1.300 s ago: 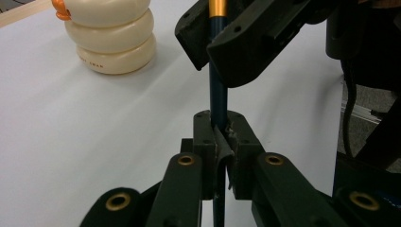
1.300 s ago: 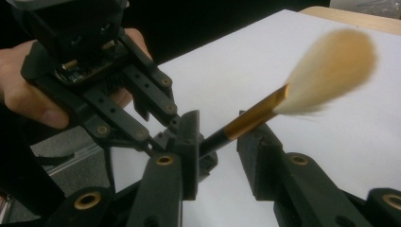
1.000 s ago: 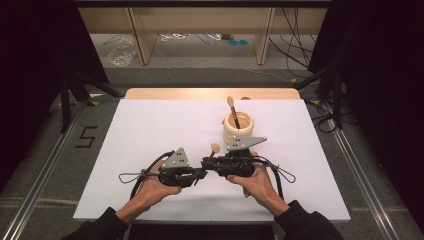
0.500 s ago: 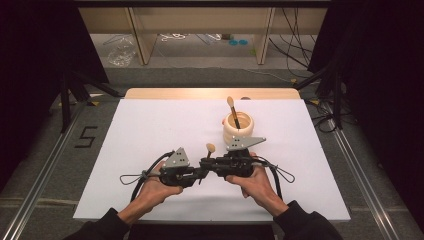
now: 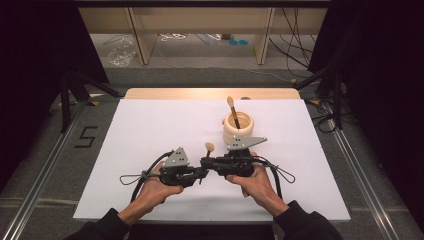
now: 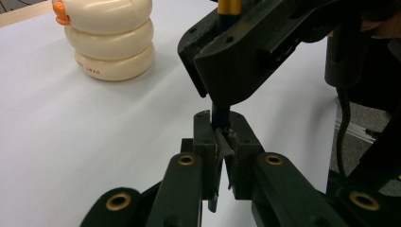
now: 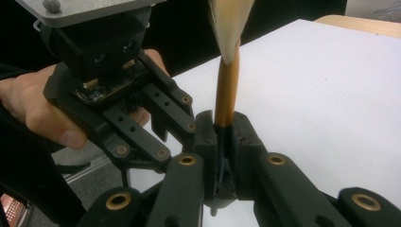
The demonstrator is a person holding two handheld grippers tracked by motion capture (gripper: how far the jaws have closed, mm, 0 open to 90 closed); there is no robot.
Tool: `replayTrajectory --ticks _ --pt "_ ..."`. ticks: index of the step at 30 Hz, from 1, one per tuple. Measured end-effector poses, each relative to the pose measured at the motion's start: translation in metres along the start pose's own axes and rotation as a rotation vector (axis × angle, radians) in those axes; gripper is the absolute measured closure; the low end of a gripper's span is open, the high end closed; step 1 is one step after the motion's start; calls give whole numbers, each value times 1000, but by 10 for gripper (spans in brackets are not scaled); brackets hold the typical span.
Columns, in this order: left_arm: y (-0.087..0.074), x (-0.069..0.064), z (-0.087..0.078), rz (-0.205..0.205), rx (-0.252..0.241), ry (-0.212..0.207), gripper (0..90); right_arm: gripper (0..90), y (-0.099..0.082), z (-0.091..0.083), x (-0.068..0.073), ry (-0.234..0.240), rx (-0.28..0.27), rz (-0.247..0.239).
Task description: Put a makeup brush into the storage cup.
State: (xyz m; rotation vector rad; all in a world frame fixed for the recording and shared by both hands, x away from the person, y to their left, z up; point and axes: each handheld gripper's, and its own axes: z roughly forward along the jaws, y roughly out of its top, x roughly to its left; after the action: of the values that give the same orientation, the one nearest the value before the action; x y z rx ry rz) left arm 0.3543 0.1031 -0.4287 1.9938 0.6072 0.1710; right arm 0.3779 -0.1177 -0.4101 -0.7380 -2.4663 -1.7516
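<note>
Both grippers are clamping one makeup brush (image 5: 209,148) upright between them: left gripper (image 6: 220,146) pinching its dark handle end, right gripper (image 7: 222,137) higher up. Looks like mid-handover; next, probably one lets go, then into the cream holder (image 5: 238,127) nearby.

Both forearms reached in from below, left gripper (image 5: 201,174) and right gripper (image 5: 206,162) held level, tips meeting nose to nose (hands close together), each pair of jaws clamped tight, left hand (image 5: 156,187) and right hand (image 5: 257,181) gripping the bodies.
</note>
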Motion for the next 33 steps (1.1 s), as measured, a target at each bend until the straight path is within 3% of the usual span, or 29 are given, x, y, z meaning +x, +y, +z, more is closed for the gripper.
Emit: replayTrajectory --ticks 30,33 --pt "2 -3 2 -26 -12 -19 818 843 1 0 2 -14 -25 -29" --pt "2 -4 3 -24 -10 -5 811 843 1 1 2 -14 -18 -29"
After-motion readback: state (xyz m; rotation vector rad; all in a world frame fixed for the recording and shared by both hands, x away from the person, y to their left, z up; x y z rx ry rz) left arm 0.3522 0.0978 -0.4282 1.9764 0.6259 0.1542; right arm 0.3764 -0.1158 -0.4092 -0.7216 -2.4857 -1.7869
